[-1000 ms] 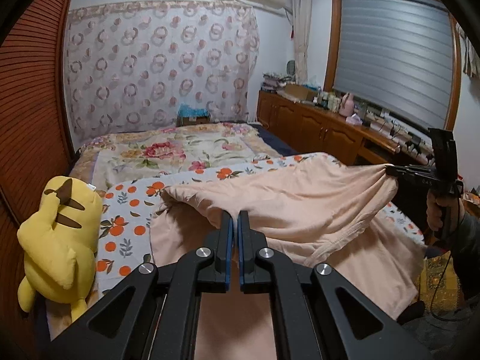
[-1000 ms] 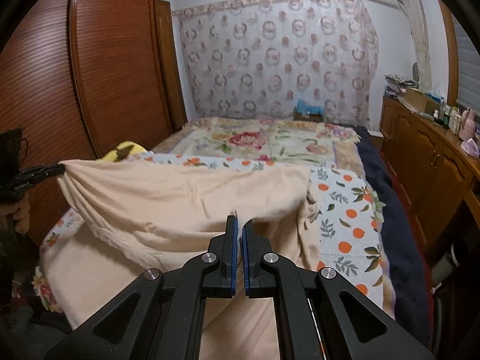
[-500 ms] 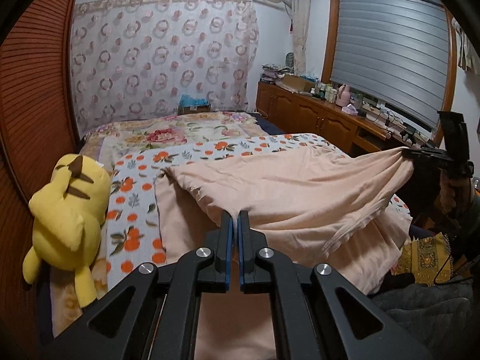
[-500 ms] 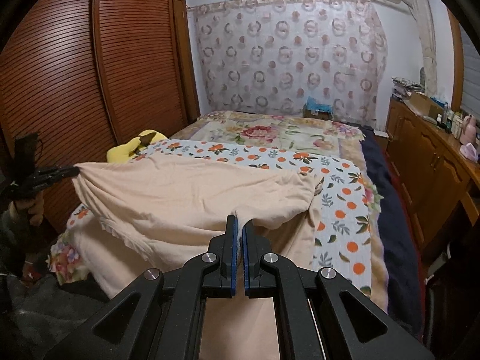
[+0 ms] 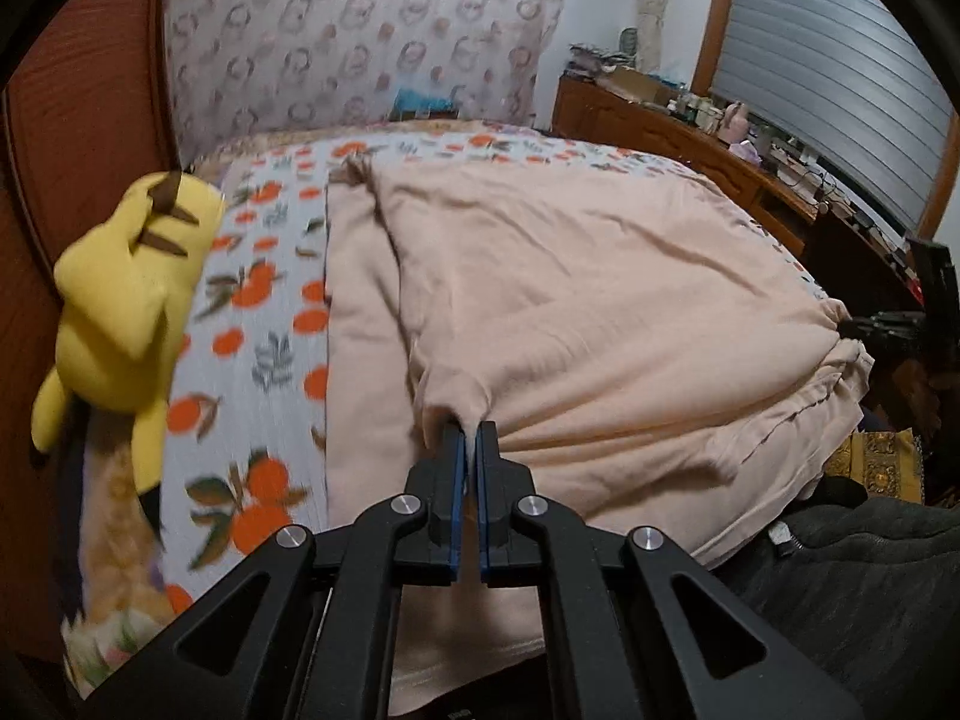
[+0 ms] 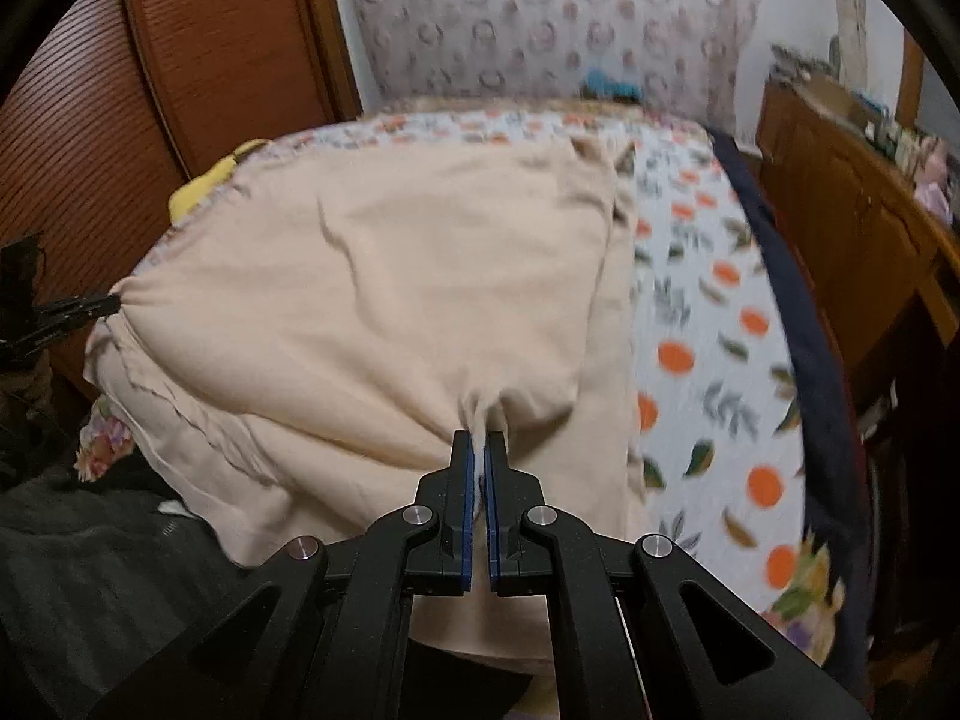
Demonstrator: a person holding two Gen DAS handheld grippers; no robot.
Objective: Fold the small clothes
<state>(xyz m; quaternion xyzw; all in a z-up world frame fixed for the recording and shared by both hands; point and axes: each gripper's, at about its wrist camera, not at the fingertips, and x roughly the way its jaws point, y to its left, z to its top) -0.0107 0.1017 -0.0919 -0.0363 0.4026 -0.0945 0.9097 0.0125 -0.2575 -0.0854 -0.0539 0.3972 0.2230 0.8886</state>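
A peach-coloured garment (image 5: 570,300) lies folded over itself on the bed; it also shows in the right wrist view (image 6: 390,300). My left gripper (image 5: 470,429) is shut on one corner of its upper layer, low over the near edge of the bed. My right gripper (image 6: 479,438) is shut on the other corner. Each gripper shows in the other's view, the right one at the far right (image 5: 852,324) and the left one at the far left (image 6: 108,303), both pinching cloth.
The garment lies on an orange-print sheet (image 5: 258,324) over the bed. A yellow plush toy (image 5: 126,312) sits at the bed's left edge by a wooden wardrobe (image 6: 180,90). A wooden sideboard (image 5: 690,144) with clutter stands along the right wall. Dark cloth (image 5: 870,588) lies below the bed's near edge.
Both grippers have pulled the lifted cloth edge toward the near side and down. The upper layer now lies flat over the lower one.
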